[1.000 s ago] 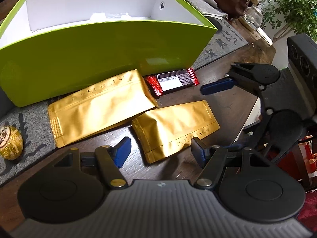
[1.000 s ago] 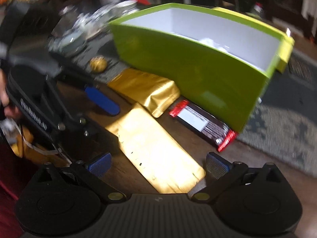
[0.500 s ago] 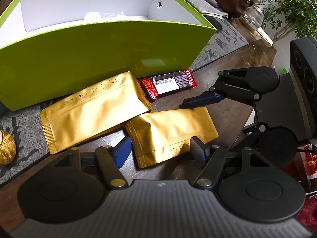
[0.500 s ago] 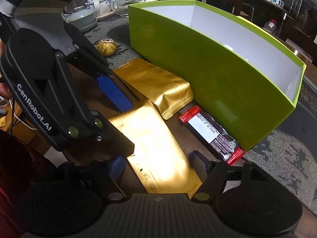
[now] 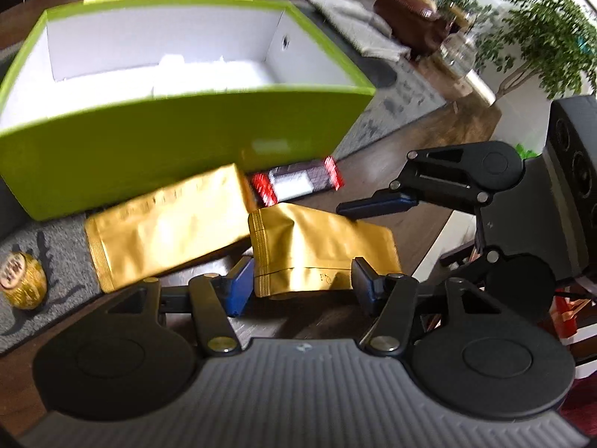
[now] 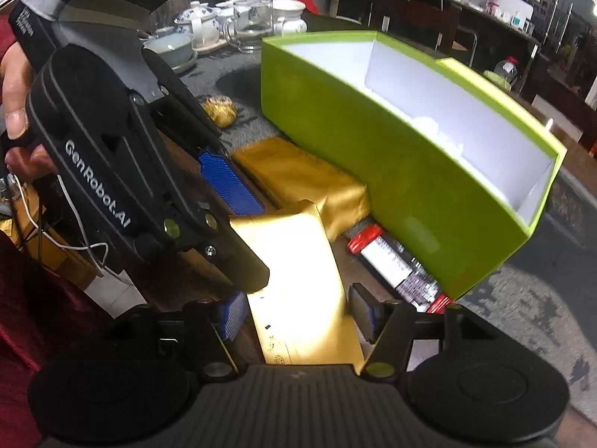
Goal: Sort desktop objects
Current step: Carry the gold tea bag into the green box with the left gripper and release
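Observation:
A small gold pouch hangs tilted and creased between the blue pads of my left gripper, whose jaws are closing on its sides. My right gripper is also closing on the same pouch from the other end, pads against its edges. One of the right gripper's fingers rests at the pouch's far edge. A larger gold pouch and a dark snack bar with red ends lie before the lime-green open box.
A gold foil ball sits on the grey mat at the left. A tea set stands behind the box. A person's hand holds the left gripper. Potted plants stand at the far right.
Both pairs of jaws have narrowed onto the small gold pouch. The right gripper swung in over it, and the pouch has come up off the table, tilted and creased.

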